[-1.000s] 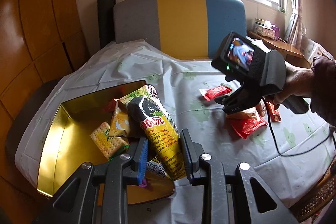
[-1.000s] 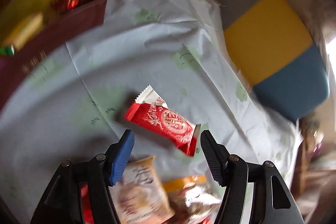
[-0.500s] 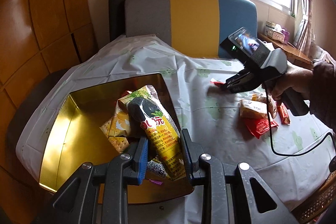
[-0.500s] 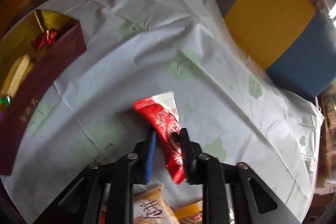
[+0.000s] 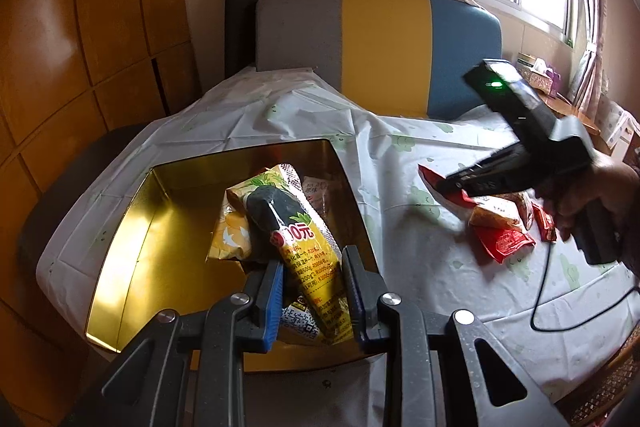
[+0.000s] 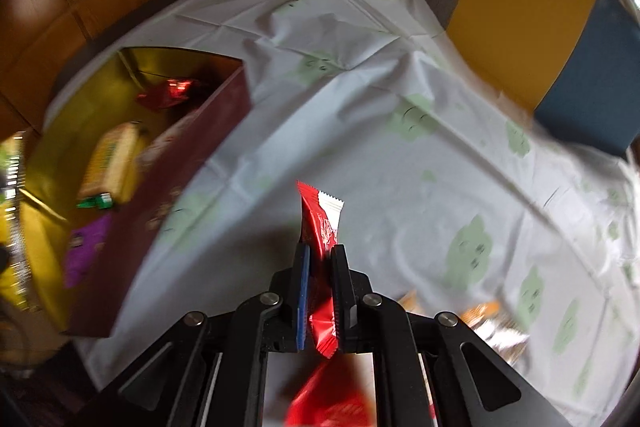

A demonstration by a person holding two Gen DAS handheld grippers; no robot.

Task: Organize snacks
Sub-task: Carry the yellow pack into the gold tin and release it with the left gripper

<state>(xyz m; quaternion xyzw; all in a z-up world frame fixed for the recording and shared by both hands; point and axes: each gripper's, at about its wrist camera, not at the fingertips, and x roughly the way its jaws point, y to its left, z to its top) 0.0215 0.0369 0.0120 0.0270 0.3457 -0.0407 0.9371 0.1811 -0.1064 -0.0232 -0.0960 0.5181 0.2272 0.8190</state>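
- The left gripper (image 5: 312, 291) is closed on a long yellow snack pack (image 5: 308, 247), and its jaws press the pack from both sides
- The yellow snack pack has a black picture near its top and red writing that reads "00元"; the small lines of print under it are too tiny to read
- This pack is held over the gold box (image 5: 132, 247), which sits on the white tablecloth (image 5: 420, 255)
- In the box there is a yellow bag (image 5: 232, 239) with a white bird shape on it; it lies just beside the held pack
- The right gripper (image 6: 320, 259) has just closed, and now it pinches a thin red snack bar (image 6: 320, 227) with a white zigzag end
- The red bar is up off the tablecloth, and the writing on it is too blurry to read
- From the right wrist view the box has dark red walls (image 6: 176, 187) and a gold inside, with a yellow pack (image 6: 112, 159) and a purple one (image 6: 86, 247) in it
- More red and orange packs (image 5: 500, 227) lie on the cloth under the right gripper, apart from the box
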